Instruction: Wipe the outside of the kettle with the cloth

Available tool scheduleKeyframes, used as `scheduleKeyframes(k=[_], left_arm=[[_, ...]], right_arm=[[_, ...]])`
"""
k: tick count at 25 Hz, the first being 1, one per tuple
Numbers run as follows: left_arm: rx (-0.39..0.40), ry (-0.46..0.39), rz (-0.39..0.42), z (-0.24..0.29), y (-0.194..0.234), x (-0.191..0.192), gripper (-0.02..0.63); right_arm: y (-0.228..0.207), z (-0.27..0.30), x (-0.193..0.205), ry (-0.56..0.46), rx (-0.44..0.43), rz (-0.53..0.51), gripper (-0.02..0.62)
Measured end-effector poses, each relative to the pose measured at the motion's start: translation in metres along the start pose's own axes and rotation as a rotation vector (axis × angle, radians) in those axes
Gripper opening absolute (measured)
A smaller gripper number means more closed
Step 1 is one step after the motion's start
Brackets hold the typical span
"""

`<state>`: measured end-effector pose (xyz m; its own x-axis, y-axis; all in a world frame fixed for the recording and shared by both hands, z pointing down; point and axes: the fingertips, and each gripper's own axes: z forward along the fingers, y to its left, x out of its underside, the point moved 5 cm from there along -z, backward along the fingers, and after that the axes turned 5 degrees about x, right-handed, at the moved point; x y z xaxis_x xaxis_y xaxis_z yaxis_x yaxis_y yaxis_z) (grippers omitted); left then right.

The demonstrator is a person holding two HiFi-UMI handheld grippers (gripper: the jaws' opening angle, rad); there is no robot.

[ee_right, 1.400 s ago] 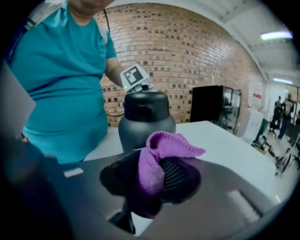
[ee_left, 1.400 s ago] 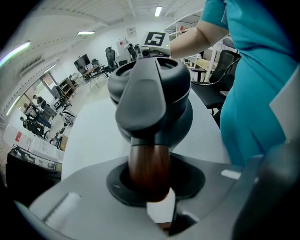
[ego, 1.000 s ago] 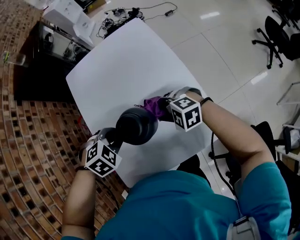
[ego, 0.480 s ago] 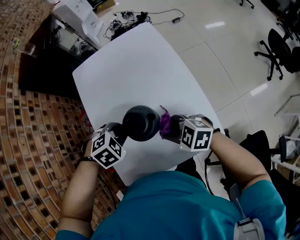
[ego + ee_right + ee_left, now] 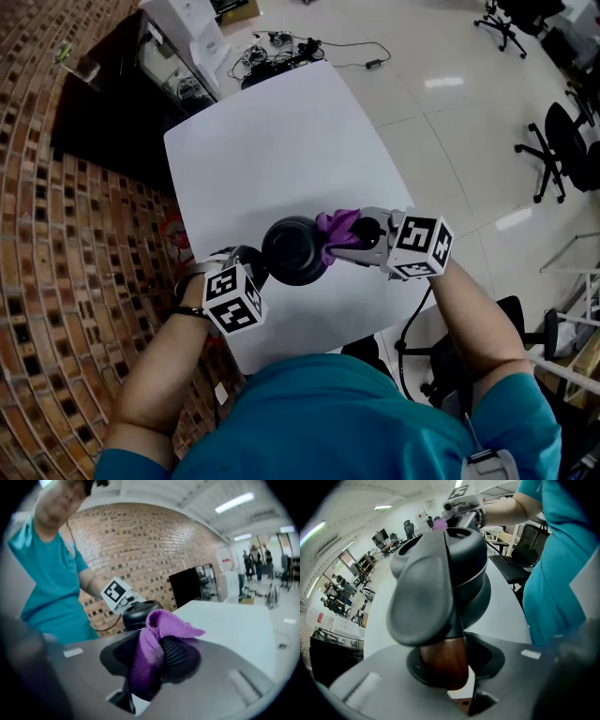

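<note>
Right tool [image 5: 349, 242] has swung round the kettle [image 5: 295, 250] since a second ago: then it worked the far side, half a second ago it sat low on the kettle's right flank, and now it is on the right flank again but higher, near the top. Left tool [image 5: 251, 266] has kept its place and its hold throughout.

Left tool: jaws closed on the kettle's brown wooden handle [image 5: 443, 660], which fills the gap between them in the left gripper view. It points steeply down, marker cube [image 5: 232, 298] toward the person.

Right tool: jaws clamped on the purple cloth [image 5: 152, 653]. The cloth is bunched between the pads, with a fold standing up and spilling over the tips. From the head view the cloth lies right at the kettle's upper right edge; actual contact cannot be resolved. In the left gripper view a bit of purple shows just behind the lid rim.

Kettle: black, rounded body, on the near part of the white table [image 5: 281, 141], between the two tools. Its base is hidden under the body, so I cannot tell if it rests on the table.

Surroundings: black cabinet [image 5: 103, 103] beyond the table's left corner, loose cables [image 5: 281, 47] on the tiled floor, office chairs [image 5: 553, 141] at right.
</note>
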<state>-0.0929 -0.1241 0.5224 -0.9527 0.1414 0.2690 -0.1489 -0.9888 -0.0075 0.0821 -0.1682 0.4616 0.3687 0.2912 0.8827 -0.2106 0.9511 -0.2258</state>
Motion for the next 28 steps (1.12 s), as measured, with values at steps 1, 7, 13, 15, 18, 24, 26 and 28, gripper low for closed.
scheduleKeyframes(k=[1, 7, 13, 15, 18, 24, 26, 28], left_arm=[[-0.008, -0.001, 0.005, 0.001, -0.001, -0.001, 0.098], [-0.019, -0.009, 0.076, 0.004, 0.000, -0.001, 0.097], [-0.013, 0.023, 0.169, 0.005, 0.009, -0.001, 0.097], [-0.004, 0.030, 0.177, 0.004, 0.010, -0.002, 0.097], [0.006, 0.030, 0.164, 0.005, 0.009, -0.004, 0.095], [0.043, 0.005, 0.095, 0.005, 0.011, -0.001, 0.095], [0.057, -0.017, 0.059, 0.005, 0.011, -0.001, 0.095], [0.069, -0.032, 0.039, 0.005, 0.010, -0.002, 0.097]], right_arm=[[-0.010, 0.000, 0.000, -0.005, -0.062, 0.041, 0.115], [-0.051, 0.015, -0.003, 0.060, -0.370, 0.167, 0.115], [-0.073, 0.055, -0.031, 0.300, -0.605, 0.165, 0.117], [-0.075, 0.076, -0.043, 0.370, -0.653, 0.149, 0.117], [-0.063, 0.117, -0.062, 0.487, -0.709, 0.036, 0.117], [-0.012, 0.175, -0.071, 0.676, -0.811, -0.211, 0.118], [-0.024, 0.164, -0.073, 0.601, -0.788, -0.146, 0.117], [-0.041, 0.140, -0.072, 0.482, -0.718, -0.058, 0.115]])
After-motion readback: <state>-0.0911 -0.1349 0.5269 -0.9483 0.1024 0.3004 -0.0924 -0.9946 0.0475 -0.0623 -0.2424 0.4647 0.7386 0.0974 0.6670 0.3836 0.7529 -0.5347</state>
